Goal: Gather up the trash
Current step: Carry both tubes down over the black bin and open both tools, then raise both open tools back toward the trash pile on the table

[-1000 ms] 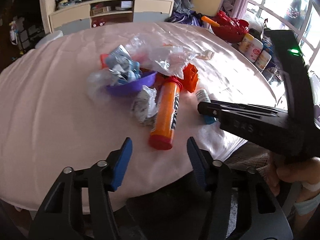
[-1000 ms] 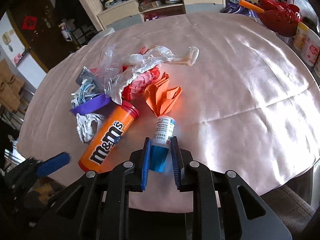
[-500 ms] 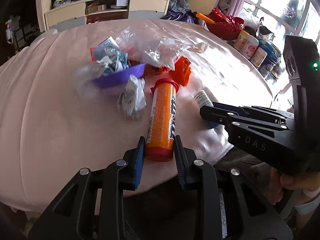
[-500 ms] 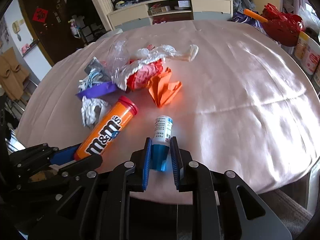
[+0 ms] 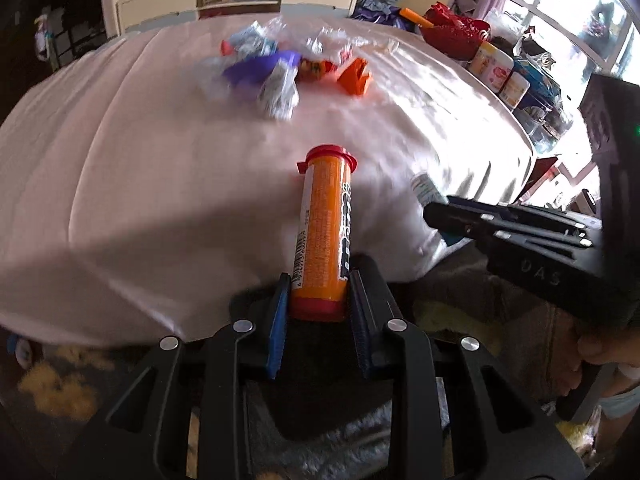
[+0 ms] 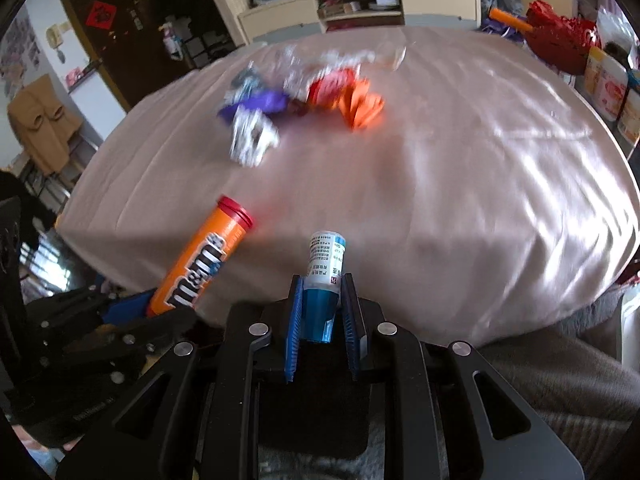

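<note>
The orange tube [image 6: 200, 264] bears the white "m&m's" logo down its side. The right gripper [image 5: 432, 210] has "DAS" stamped on its black body. Print on the small bottle [image 6: 326, 256] is too small to read.

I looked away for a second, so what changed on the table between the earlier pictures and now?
The left gripper closed on the orange candy tube and pulled it off the pile toward the table edge. The right gripper kept its hold on the small blue bottle, also drawn back. The wrapper pile stayed put.
</note>
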`<act>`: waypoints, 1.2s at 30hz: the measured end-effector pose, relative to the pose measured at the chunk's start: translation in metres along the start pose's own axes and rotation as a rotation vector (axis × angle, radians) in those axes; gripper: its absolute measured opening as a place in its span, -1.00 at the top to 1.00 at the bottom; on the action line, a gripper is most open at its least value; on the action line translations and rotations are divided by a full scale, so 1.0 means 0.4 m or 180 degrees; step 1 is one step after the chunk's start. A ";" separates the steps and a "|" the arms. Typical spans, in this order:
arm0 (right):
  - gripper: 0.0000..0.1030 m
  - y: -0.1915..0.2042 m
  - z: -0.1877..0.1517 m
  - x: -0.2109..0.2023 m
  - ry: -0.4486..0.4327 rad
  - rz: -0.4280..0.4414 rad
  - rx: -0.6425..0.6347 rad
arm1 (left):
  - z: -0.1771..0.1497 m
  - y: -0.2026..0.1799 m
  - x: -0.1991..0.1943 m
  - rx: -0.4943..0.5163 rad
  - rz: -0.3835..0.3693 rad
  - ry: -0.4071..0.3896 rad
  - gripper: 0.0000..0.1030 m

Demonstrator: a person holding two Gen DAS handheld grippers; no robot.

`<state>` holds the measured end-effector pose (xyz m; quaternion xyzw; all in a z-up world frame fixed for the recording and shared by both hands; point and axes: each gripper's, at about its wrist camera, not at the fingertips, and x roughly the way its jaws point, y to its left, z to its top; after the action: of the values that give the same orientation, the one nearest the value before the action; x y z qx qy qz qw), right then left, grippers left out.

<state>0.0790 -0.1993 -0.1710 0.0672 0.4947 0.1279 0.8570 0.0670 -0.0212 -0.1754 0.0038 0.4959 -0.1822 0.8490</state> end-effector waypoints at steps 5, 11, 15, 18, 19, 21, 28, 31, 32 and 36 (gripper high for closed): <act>0.61 0.007 -0.070 0.042 0.0277 0.0099 0.0080 | -0.080 0.008 0.016 -0.0153 -0.0036 0.0190 0.51; 0.61 -0.008 -0.140 0.121 0.0596 0.0194 0.0220 | -0.143 0.017 0.092 -0.0222 -0.0021 0.0460 0.51; 0.61 -0.018 -0.177 0.178 0.0803 0.0191 0.0256 | -0.175 0.030 0.151 -0.0251 -0.0006 0.0659 0.51; 0.61 -0.018 -0.186 0.184 0.0843 0.0179 0.0272 | -0.195 0.039 0.173 -0.0244 0.0017 0.0754 0.51; 0.61 -0.009 -0.185 0.181 0.0840 0.0180 0.0277 | -0.198 0.041 0.176 -0.0242 0.0018 0.0769 0.51; 0.60 -0.003 -0.180 0.185 0.0833 0.0185 0.0292 | -0.198 0.043 0.179 -0.0239 0.0023 0.0798 0.50; 0.55 -0.021 -0.167 0.184 0.0820 0.0230 0.0408 | -0.191 0.042 0.180 -0.0270 0.0031 0.0873 0.50; 0.26 -0.035 -0.157 0.172 0.0768 0.0228 0.0487 | -0.187 0.044 0.177 -0.0299 0.0046 0.0886 0.33; -0.07 -0.036 -0.153 0.167 0.0747 0.0225 0.0501 | -0.184 0.046 0.171 -0.0298 0.0058 0.0875 0.18; -0.35 -0.034 -0.132 0.143 0.0616 0.0167 0.0494 | -0.165 0.046 0.143 -0.0287 0.0079 0.0784 -0.20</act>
<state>0.0627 -0.1966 -0.2481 0.1336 0.5816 0.1175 0.7938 0.0425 -0.0093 -0.2602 -0.0059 0.6040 -0.1473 0.7832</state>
